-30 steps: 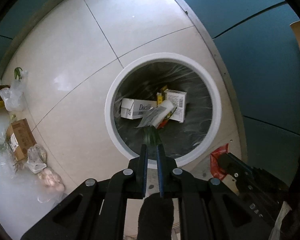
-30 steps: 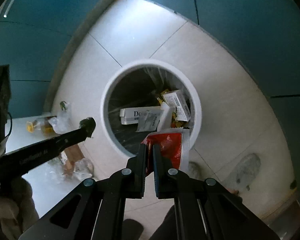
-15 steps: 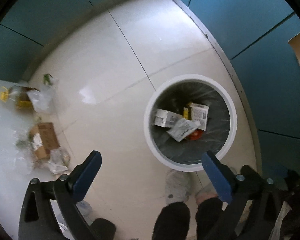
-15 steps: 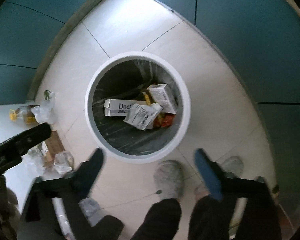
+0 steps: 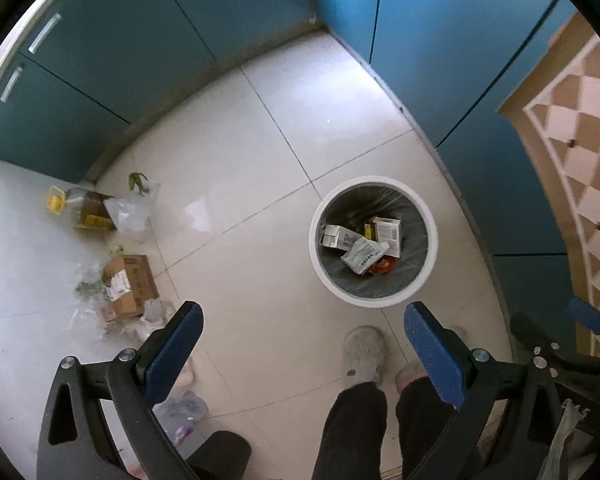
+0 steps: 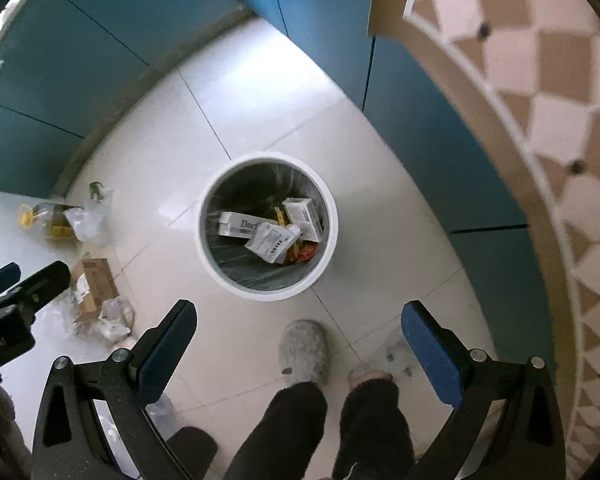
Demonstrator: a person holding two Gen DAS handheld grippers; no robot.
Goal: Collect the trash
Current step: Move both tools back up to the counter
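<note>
A white round bin (image 5: 431, 216) (image 6: 332, 216) with a dark liner stands on the tiled floor far below. It holds white cartons (image 5: 336, 237) (image 6: 236, 224), a white pouch (image 5: 363, 255) (image 6: 271, 241) and a red wrapper (image 5: 382, 266) (image 6: 306, 255). My left gripper (image 5: 302, 344) is open and empty, high above the floor. My right gripper (image 6: 298, 340) is open and empty too, above the bin's near side. Loose trash lies on the floor to the left: a cardboard box (image 5: 130, 284) (image 6: 94, 282), clear plastic bags (image 5: 130, 216) (image 6: 90, 220) and an oil bottle (image 5: 80, 210) (image 6: 48, 220).
Teal cabinets (image 5: 140, 52) (image 6: 100, 40) run along the back and right. A checkered wall panel (image 5: 580, 140) (image 6: 540, 100) is at the right. The person's legs and grey slippers (image 5: 364, 354) (image 6: 304, 350) stand just below the bin. A plastic bottle (image 5: 180, 412) lies near the left fingers.
Both grippers opened and dropped their trash, the white pouch and the red wrapper, into the bin. Both then rose well above the floor.
</note>
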